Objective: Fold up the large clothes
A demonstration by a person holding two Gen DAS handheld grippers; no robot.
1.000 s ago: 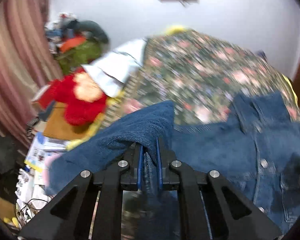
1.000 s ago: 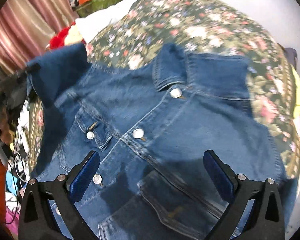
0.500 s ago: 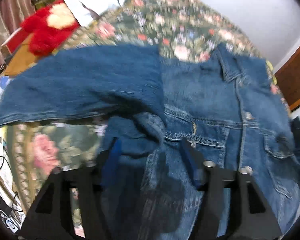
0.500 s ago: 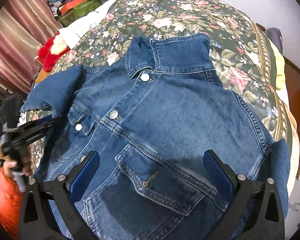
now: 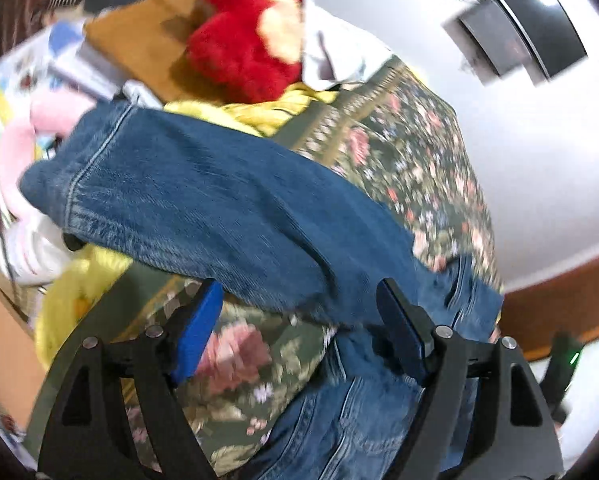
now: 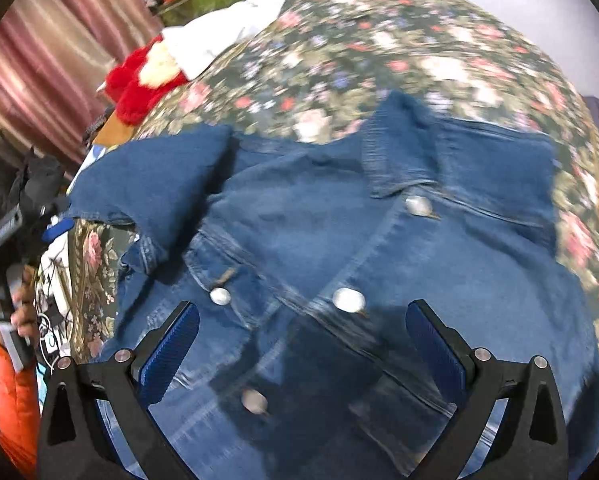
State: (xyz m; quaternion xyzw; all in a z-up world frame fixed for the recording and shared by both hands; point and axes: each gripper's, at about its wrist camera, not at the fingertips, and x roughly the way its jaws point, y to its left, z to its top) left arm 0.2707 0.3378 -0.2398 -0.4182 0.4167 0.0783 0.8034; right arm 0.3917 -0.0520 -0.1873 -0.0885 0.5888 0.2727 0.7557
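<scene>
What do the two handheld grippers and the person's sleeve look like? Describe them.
Both the left gripper and right gripper have black triangular cut-out finger frames with silver screw heads and ribbed blue pads. The sleeve is bright orange. No cables or markings show.

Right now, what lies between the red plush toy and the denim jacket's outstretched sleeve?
In the left wrist view, crumpled yellow fabric lies between the red plush toy and the sleeve of the denim jacket, at the floral bedspread's edge.

One denim jacket [image 6: 339,240] lies on one floral bedspread [image 6: 379,40]. Four metal buttons show on its front: one at the collar [image 6: 418,205], two mid-chest [image 6: 349,300], one nearer [image 6: 254,401]. One red plush toy [image 6: 139,80] sits far left.
</scene>
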